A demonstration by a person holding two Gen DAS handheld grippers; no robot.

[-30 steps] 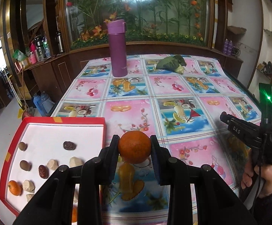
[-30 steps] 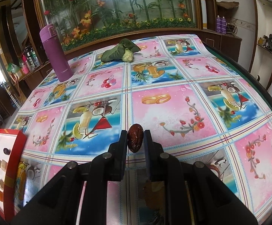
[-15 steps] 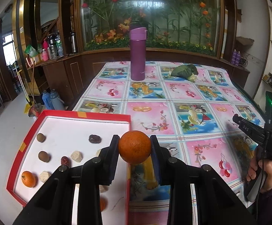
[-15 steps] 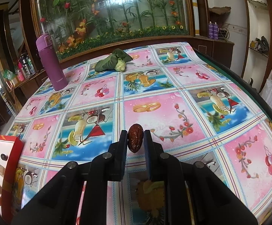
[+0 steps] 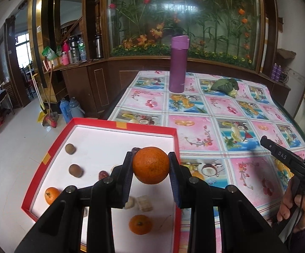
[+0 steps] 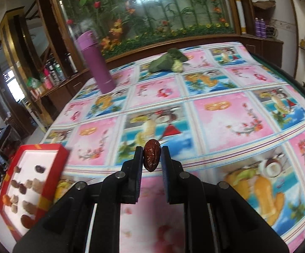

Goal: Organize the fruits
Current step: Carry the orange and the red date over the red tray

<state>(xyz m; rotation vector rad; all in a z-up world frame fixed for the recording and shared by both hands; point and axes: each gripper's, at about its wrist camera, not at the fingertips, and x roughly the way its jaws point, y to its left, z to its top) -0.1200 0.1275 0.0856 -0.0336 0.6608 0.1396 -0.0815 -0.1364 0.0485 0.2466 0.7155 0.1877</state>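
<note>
left gripper is pinching an orange up over the red tray, right gripper has a red date squeezed above the tablecloth

The left gripper has its jaws clamped on an orange, held in the air. The right gripper pinches a date between near-closed jaws. A hand grips the right gripper's handle.
</note>
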